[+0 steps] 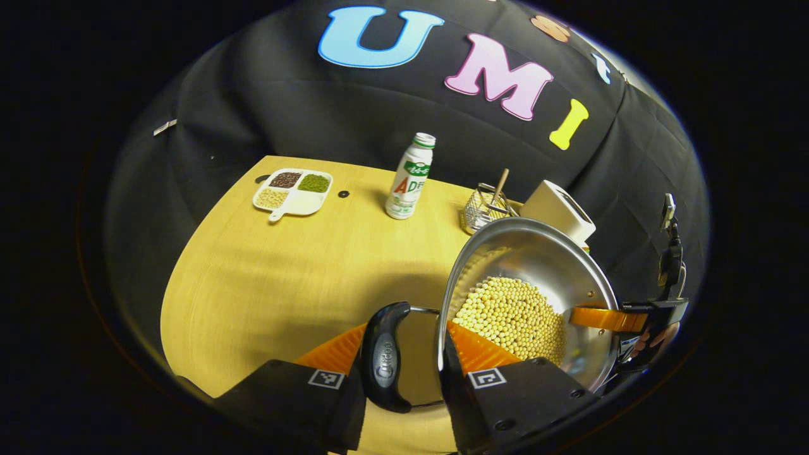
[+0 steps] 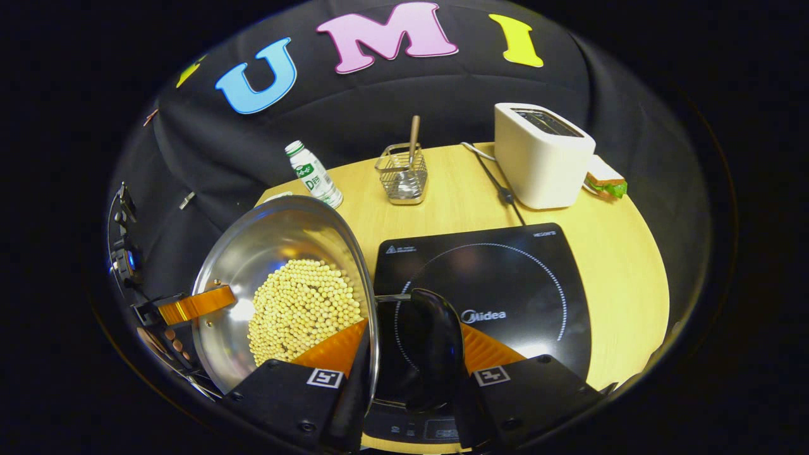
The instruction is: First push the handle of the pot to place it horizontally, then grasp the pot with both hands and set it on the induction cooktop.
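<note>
A steel pot (image 1: 537,253) with pale beans (image 1: 515,316) in it hangs between both grippers. In the left gripper view my left gripper (image 1: 407,328) is shut on the pot's black side handle (image 1: 384,360), with one finger against the rim. The right gripper (image 1: 632,319) grips the opposite side. In the right gripper view the pot (image 2: 278,240) is at the left, and my right gripper (image 2: 414,325) is shut on its other black handle (image 2: 436,347). The black induction cooktop (image 2: 505,272) lies just beneath and to the right. The left gripper (image 2: 189,304) holds the far rim.
A white bottle (image 1: 409,177), a divided plate of grains (image 1: 294,189) and a wire holder with a stick (image 1: 483,208) stand on the wooden table (image 1: 284,278). A white toaster (image 2: 540,155), its cable (image 2: 499,183) and a sandwich (image 2: 605,178) sit behind the cooktop.
</note>
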The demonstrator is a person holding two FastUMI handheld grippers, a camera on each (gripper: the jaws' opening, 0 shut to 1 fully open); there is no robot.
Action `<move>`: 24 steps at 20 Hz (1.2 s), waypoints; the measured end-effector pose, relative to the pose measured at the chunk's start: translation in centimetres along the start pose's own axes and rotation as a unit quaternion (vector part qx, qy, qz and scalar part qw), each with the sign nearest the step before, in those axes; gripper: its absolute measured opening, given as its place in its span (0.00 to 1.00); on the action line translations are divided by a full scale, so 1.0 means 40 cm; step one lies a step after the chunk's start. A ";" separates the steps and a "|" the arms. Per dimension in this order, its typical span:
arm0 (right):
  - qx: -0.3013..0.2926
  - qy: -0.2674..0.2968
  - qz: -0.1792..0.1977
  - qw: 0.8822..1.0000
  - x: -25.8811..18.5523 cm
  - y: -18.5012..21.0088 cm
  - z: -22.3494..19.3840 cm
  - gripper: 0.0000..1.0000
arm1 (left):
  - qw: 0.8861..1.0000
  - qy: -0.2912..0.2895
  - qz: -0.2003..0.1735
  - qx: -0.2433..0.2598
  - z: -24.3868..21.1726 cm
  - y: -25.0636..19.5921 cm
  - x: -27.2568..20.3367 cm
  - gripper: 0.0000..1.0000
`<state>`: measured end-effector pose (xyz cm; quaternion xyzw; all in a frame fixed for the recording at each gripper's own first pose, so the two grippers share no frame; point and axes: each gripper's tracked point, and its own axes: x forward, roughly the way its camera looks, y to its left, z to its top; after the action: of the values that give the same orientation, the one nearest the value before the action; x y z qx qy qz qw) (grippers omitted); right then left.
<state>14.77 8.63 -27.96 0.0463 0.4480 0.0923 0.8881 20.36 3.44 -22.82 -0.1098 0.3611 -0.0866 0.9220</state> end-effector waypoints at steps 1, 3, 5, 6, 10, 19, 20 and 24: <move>0.003 -0.002 -0.001 1.000 -0.006 -0.022 0.008 0.60 | 1.000 0.000 -0.001 0.002 0.005 -0.023 0.006 0.55; 0.007 -0.004 -0.003 1.000 -0.014 -0.065 0.024 0.60 | 1.000 0.001 -0.003 0.007 0.012 -0.068 0.024 0.57; 0.012 -0.003 -0.005 1.000 -0.021 -0.108 0.033 0.60 | 1.000 0.003 -0.005 0.010 0.012 -0.108 0.040 0.55; 0.013 -0.004 -0.007 1.000 -0.021 -0.129 0.036 0.60 | 1.000 0.004 -0.006 0.010 0.009 -0.129 0.051 0.57; 0.017 -0.002 -0.011 1.000 -0.020 -0.203 0.049 0.60 | 1.000 0.012 -0.009 0.010 0.000 -0.202 0.093 0.57; 0.022 0.008 -0.022 0.999 -0.007 -0.354 0.065 0.60 | 1.000 0.022 -0.011 0.008 -0.029 -0.319 0.180 0.55; 0.022 0.009 -0.023 0.999 -0.005 -0.370 0.064 0.60 | 1.000 0.023 -0.010 0.006 -0.035 -0.325 0.191 0.57; 0.019 0.018 -0.024 0.999 0.017 -0.415 0.061 0.60 | 0.999 0.031 -0.005 -0.001 -0.056 -0.352 0.226 0.55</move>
<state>19.14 -7.48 -29.79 0.0504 0.4662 0.0630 0.8810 24.24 -12.57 -26.52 -0.1094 0.3893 -0.0943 0.9097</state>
